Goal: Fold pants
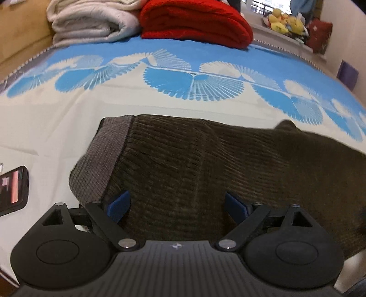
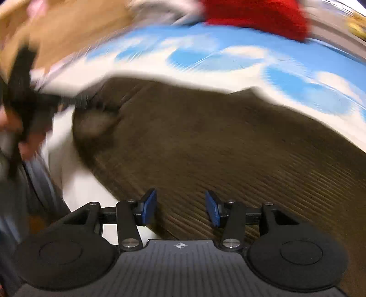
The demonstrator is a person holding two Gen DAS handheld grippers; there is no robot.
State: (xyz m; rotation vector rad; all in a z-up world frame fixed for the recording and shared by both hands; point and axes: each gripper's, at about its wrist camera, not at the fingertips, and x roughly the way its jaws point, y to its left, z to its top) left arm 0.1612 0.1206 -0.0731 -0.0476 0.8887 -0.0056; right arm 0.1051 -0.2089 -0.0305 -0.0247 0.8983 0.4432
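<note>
A: What does the big surface carry?

B: A bed cover (image 1: 45, 118), white with blue fan prints, spreads across both views. Dark ribbed pants (image 1: 205, 164) lie flat on it, with the grey waistband (image 1: 100, 160) at their left end.

A: And behind them?

B: A red blanket (image 1: 194, 22) and a pale blanket (image 1: 91, 20) sit folded at the far edge. A phone (image 1: 13, 189) lies left of the pants.

A: Where are the claws?

B: The left claw (image 1: 177, 206) hovers over the pants near the waistband, its jaws spread wide, nothing between them. The right claw (image 2: 180, 210) hangs above the pants' near edge, jaws partly apart, gripping nothing; that view is blurred.
</note>
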